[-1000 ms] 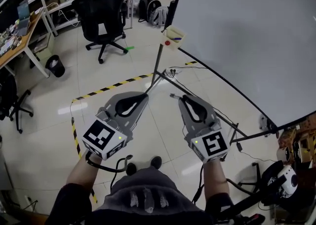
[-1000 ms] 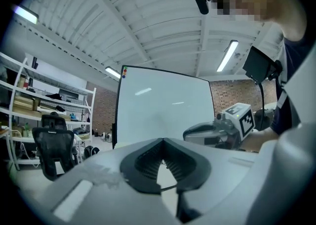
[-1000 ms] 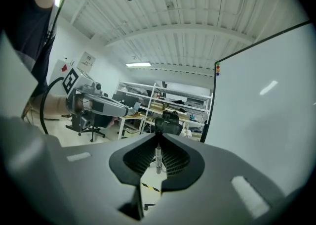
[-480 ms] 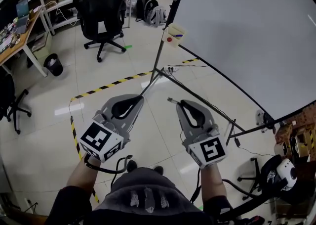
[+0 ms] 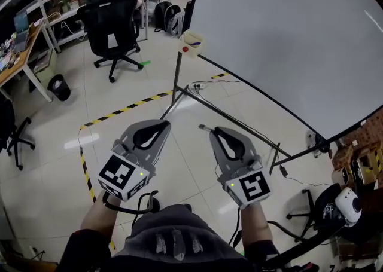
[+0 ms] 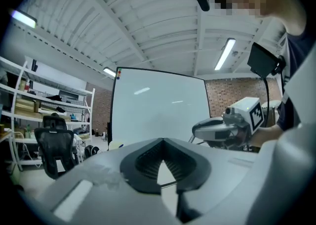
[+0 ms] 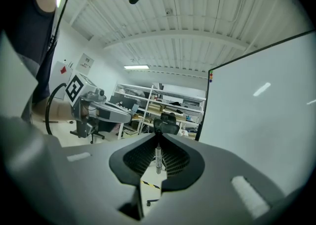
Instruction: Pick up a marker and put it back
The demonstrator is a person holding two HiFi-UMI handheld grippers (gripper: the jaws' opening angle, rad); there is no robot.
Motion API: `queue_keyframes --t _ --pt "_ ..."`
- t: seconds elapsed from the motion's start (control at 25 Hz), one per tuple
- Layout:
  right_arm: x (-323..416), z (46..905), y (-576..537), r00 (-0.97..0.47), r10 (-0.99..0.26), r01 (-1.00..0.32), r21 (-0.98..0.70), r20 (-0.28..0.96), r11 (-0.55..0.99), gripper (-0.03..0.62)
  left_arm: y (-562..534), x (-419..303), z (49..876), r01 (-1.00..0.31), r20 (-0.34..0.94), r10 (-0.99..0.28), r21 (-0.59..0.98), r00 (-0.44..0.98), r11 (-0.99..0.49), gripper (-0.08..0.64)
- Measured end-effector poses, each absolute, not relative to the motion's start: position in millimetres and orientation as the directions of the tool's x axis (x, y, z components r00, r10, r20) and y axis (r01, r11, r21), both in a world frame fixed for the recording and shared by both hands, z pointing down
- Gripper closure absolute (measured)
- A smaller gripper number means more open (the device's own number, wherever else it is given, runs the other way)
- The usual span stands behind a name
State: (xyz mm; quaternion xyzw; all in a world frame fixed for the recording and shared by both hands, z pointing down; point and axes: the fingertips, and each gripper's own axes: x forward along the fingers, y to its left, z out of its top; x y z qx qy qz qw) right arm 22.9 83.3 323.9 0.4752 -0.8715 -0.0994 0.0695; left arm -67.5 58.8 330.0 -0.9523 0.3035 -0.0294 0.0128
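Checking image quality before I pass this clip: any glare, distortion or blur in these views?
Head view: even light, soft glare patches on the floor tiles, edges bowed. Left gripper view: strong fisheye, black corners, bright ceiling lamp. Right gripper view: same fisheye; the marker in the right tongs is sharp.

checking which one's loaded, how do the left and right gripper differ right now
The right gripper is shut on a marker; the left gripper is shut on nothing. In the head view the left gripper leans right, the right gripper leans left. Both hang over the floor.
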Motion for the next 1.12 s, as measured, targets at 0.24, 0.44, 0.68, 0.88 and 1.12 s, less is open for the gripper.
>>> queue_keyframes --t 0.24,0.44,0.68,0.88,1.12 --pt "41.9 314.8 100.7 -0.538 -0.843 -0.817 0.242 0.006 0.523 0.555 79.4 -44.4 318.8 -0.558 0.024 -0.562 -0.094 0.827 -0.825 0.554" --pt "53.0 310.4 118.0 -0.539 -0.842 -0.818 0.245 -0.009 0.521 0.555 91.0 -30.8 313.7 -0.554 0.01 -0.557 -0.077 0.831 -0.829 0.554" --pt "72.4 303.2 144.3 -0.544 -0.839 -0.814 0.263 -0.032 0.518 0.555 111.2 -3.3 315.3 -0.526 0.032 -0.532 -0.119 0.846 -0.842 0.554" --pt "103.7 302.0 159.9 -0.523 -0.85 -0.831 0.26 -0.061 0.493 0.555 122.3 26.7 312.3 -0.508 0.029 -0.517 -0.147 0.856 -0.849 0.554" --pt "148.3 301.1 173.8 -0.483 -0.872 -0.856 0.247 -0.073 0.454 0.555 135.0 68.4 306.3 -0.469 0.033 -0.481 -0.173 0.876 -0.866 0.554"
